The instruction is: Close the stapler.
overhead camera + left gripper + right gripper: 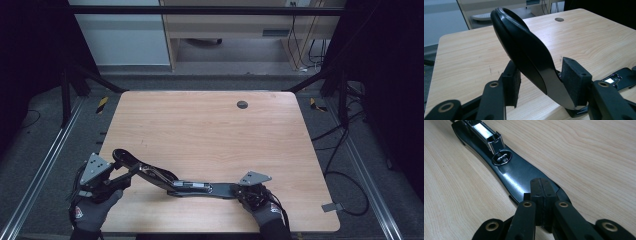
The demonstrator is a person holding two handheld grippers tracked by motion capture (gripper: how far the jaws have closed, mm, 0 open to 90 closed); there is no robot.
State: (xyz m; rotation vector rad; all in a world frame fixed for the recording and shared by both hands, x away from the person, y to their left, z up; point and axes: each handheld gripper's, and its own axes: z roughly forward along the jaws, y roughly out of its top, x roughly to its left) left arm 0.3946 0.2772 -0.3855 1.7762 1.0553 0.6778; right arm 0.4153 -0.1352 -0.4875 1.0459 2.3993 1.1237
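A black stapler lies swung open near the table's front edge. Its top arm rises up and away between the pads of my left gripper, which are shut on its lower part from both sides. In the high view the left gripper sits at the front left, held by a gloved hand. My right gripper is shut with nothing between its pads. Its tips rest on the end of the stapler's flat base, just short of the anvil and the metal staple channel. From above, the right gripper is at the stapler's right end.
The wooden table has a round cable hole at its back right. Dark frame rails and loose cables run along the floor on both sides. A desk and wall stand behind the table.
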